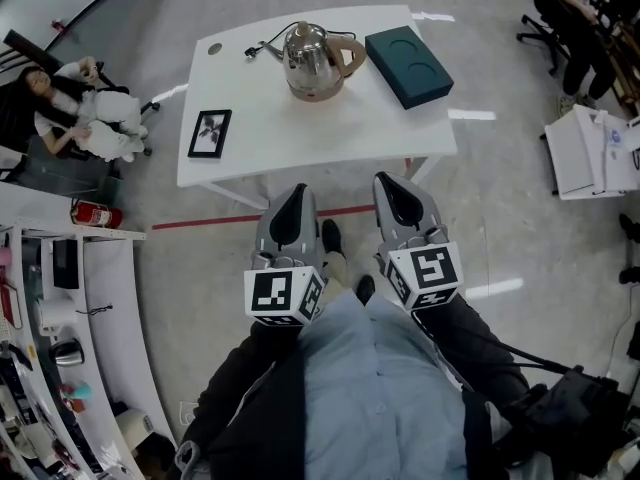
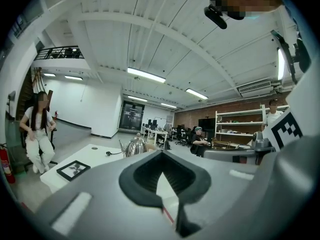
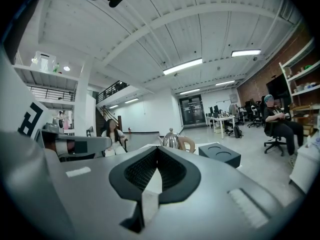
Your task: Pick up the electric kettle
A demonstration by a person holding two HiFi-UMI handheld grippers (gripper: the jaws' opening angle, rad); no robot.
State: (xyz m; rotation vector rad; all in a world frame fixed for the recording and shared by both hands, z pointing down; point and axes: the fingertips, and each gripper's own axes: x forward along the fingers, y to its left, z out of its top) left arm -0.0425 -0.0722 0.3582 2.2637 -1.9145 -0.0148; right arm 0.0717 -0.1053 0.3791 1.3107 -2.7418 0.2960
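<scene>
The steel electric kettle (image 1: 315,60) with a tan handle stands on its base at the far middle of the white table (image 1: 300,138). It shows small and distant in the left gripper view (image 2: 135,146) and in the right gripper view (image 3: 172,140). My left gripper (image 1: 297,194) and right gripper (image 1: 389,182) hang side by side close to my body, short of the table's near edge. Both are shut with nothing held. Their dark pads meet at the tips in the left gripper view (image 2: 161,155) and the right gripper view (image 3: 157,150).
A teal box (image 1: 408,64) lies right of the kettle, and a black picture frame (image 1: 209,133) lies at the table's left. The kettle's cord (image 1: 255,50) trails left. A person sits at far left (image 1: 80,118). A white cabinet (image 1: 590,153) stands at the right.
</scene>
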